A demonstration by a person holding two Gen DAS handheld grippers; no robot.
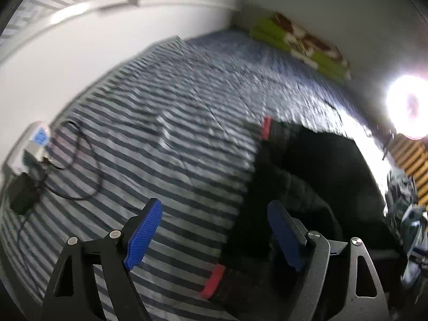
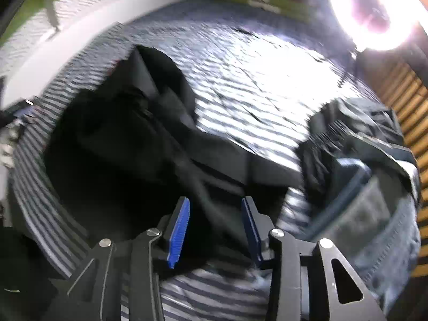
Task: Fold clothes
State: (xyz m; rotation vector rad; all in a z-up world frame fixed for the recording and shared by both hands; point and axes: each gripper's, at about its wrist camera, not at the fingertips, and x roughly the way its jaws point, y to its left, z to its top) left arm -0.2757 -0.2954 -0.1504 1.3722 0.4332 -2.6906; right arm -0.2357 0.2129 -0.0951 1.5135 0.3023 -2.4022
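Left wrist view, black garment right of spread left hand-held gripper, nothing pinched

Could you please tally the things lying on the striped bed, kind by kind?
Black garment with red cuffs: 1
Heap of grey-blue clothes: 1
Black cable: 1
Black charger block: 1
Green patterned pillow: 1
Total: 5

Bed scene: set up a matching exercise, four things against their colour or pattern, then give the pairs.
Things:
1. bedsheet
2. garment
3. garment's cuff trim
4. gripper pads

Looks:
A. red
B. blue
C. black
D. grey and white stripes

Pairs: 1-D, 2-C, 3-A, 4-B
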